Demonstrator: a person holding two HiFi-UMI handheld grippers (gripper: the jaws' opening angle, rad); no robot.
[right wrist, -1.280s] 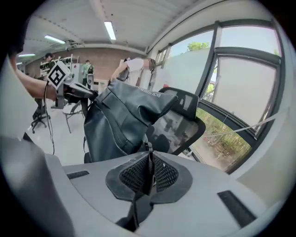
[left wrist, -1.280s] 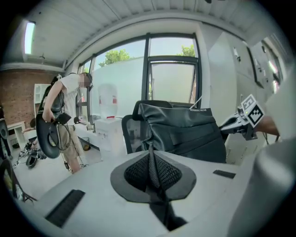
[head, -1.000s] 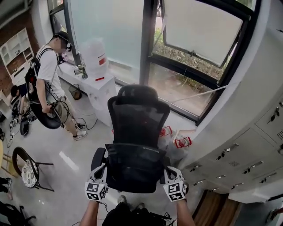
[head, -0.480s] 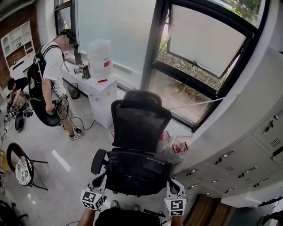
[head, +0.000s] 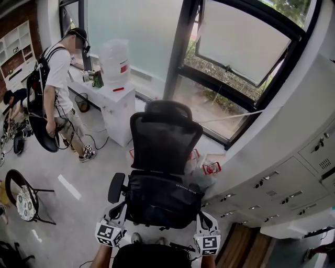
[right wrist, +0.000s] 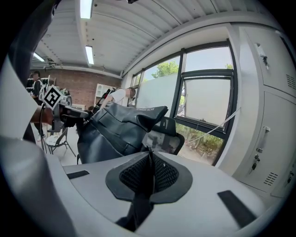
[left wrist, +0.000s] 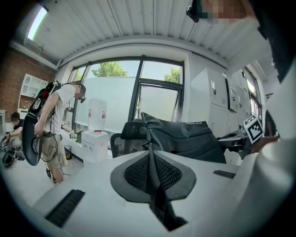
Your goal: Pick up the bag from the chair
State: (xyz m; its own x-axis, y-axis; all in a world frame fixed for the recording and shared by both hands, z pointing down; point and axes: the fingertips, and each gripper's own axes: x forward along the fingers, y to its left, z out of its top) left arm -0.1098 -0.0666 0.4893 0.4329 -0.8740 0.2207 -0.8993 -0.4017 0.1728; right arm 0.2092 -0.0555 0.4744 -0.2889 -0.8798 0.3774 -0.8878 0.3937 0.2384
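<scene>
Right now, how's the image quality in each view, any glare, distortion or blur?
Head view: daylight from the windows, sharp, but the bag shows little detail. Left gripper view: heavy fisheye, dark corners, backlit. Right gripper view: same fisheye, ceiling lights blown out.

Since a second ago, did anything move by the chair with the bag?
The left tongs and right tongs slipped back a little toward the person holding them, away from the bag. Nothing was grabbed or let go. Same as before: both tongs are shut and empty, and the bag sits on the chair.
</scene>
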